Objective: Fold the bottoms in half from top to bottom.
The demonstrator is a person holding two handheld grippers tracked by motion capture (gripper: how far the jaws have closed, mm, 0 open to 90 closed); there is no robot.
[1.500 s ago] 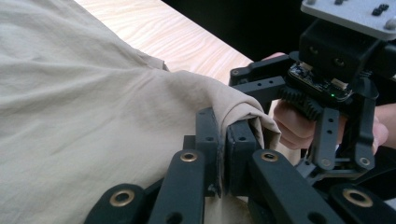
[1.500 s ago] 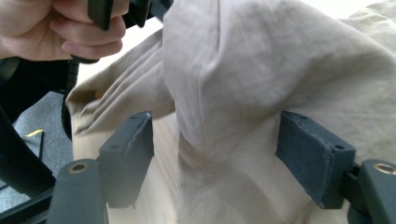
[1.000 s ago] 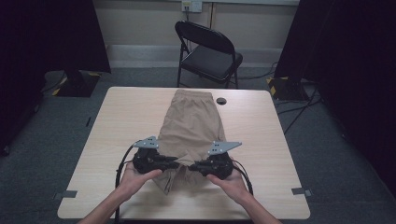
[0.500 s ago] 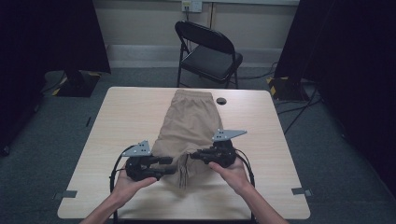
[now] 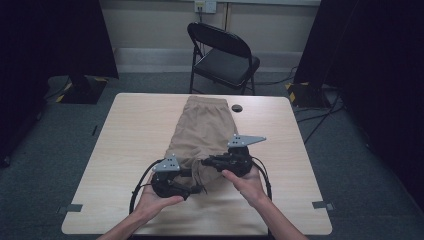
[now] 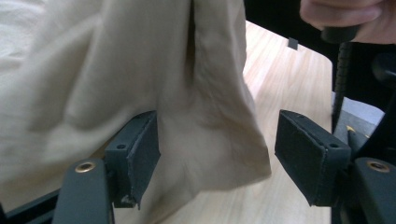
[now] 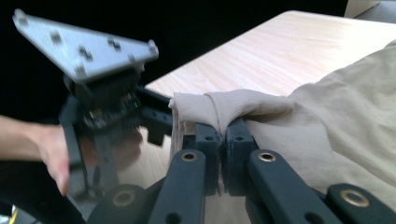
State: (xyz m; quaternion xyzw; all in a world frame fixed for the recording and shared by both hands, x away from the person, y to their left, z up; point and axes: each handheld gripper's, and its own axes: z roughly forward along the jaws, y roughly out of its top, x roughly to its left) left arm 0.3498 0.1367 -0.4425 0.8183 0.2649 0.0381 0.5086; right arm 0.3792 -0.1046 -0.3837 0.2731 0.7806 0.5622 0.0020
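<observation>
Tan shorts (image 5: 205, 127) lie lengthwise down the middle of the light wooden table (image 5: 130, 140), waistband at the far end. My right gripper (image 5: 206, 161) is shut on a bunched fold of the near hem (image 7: 219, 109) and holds it a little above the table. My left gripper (image 5: 196, 189) sits just in front of it with its jaws wide open. In the left gripper view the raised cloth (image 6: 154, 84) hangs between the pads (image 6: 140, 154) of the left gripper (image 6: 217, 161) and rests against the left-hand one. The right gripper (image 7: 222, 140) also sees the left gripper (image 7: 112, 107) close by.
A small black round object (image 5: 236, 107) lies on the table beside the waistband. A black folding chair (image 5: 225, 55) stands past the far edge. Bare tabletop lies on both sides of the shorts. Cables (image 5: 137, 187) loop from the grippers near the front edge.
The right gripper has lifted the hem slightly and carried it away from the person. The left gripper drew back toward the near edge, then shifted right under the hanging cloth.
</observation>
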